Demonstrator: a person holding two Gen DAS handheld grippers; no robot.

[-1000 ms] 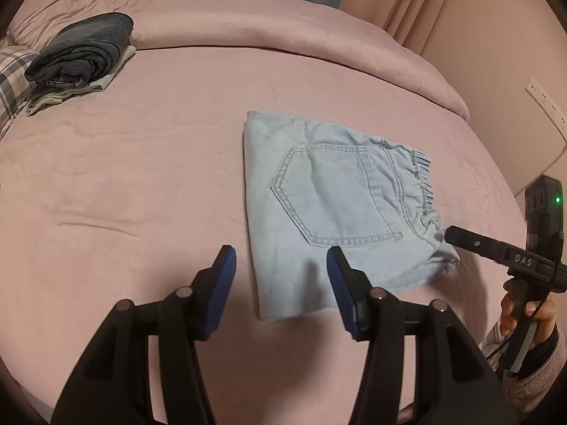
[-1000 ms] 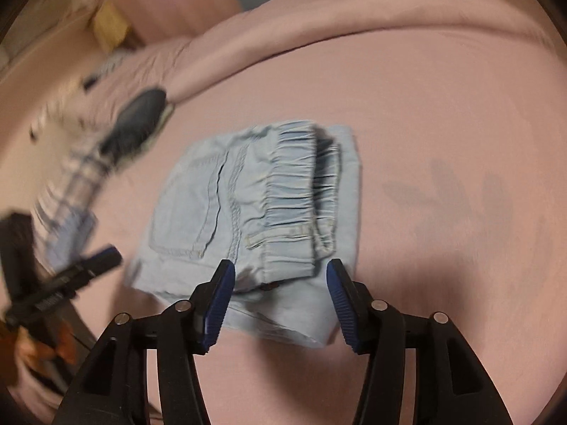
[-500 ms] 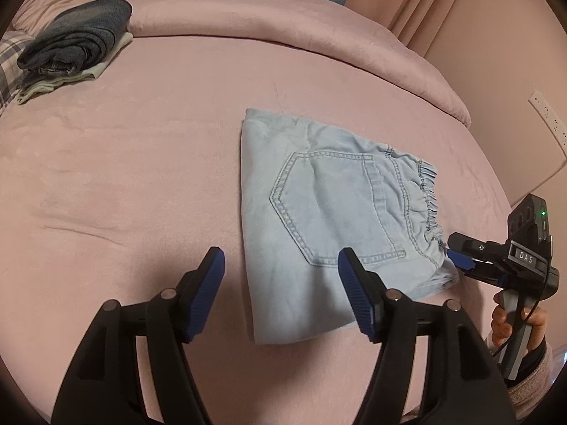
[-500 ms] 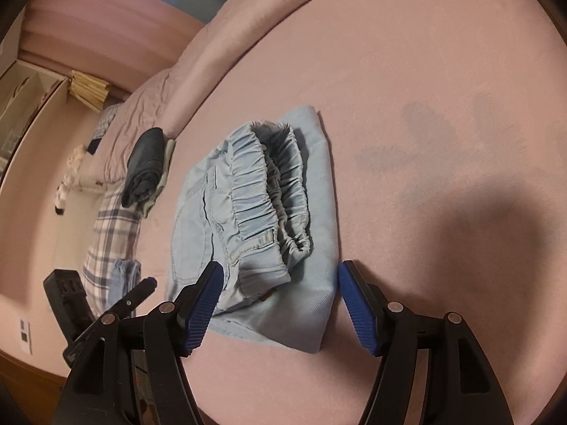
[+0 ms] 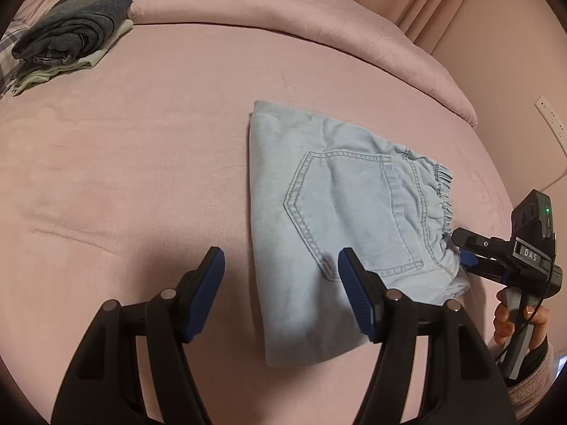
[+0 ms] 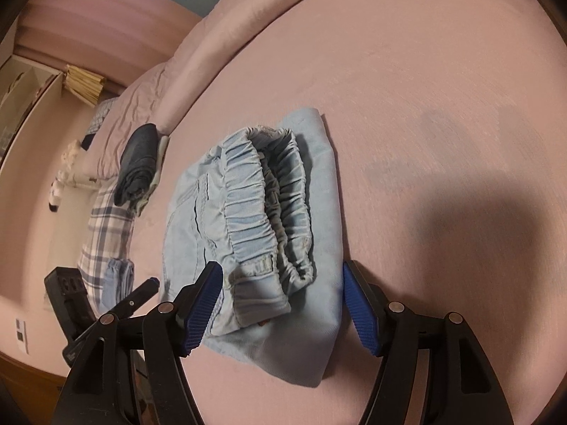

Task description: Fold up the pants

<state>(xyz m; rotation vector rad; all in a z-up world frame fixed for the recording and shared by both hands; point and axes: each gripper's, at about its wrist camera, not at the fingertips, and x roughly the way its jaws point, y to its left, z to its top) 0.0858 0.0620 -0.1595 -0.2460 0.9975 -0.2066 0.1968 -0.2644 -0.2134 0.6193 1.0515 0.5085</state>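
The left gripper [image 5: 281, 287] has its blue-padded jaws standing wide apart with nothing pinched between them; it tilts steeply down over the near left edge of the folded pants [image 5: 340, 233], the right-hand pad over the denim and the left-hand pad over bare bedding. The right gripper [image 6: 281, 301] is spread just as wide, straddling the near end of the bundle where the gathered elastic waistband [image 6: 262, 212] is stacked on the folded legs; the cloth lies between its pads, but whether either pad touches it I cannot tell. In the left wrist view the right gripper [image 5: 464, 253] comes in low from the right edge, its tips at the waistband corner of the pants, held by a hand [image 5: 514, 322] wrapped round the grip, a pinkish knit sleeve [image 5: 531, 389] at the wrist. In the right wrist view the left gripper [image 6: 141, 292] shows at the lower left as a dark finger reaching in just beside the pants. The pants are pale blue denim, folded into a compact rectangle, back pocket [image 5: 354, 212] uppermost, lying flat on the pink bed cover [image 5: 141, 141]. Well apart, toward the head of the bed, sits a stack of folded dark clothes [image 5: 74, 28] on a pale garment, beside a plaid cloth [image 6: 106, 226]. A rolled pink duvet [image 5: 283, 10] runs across behind.
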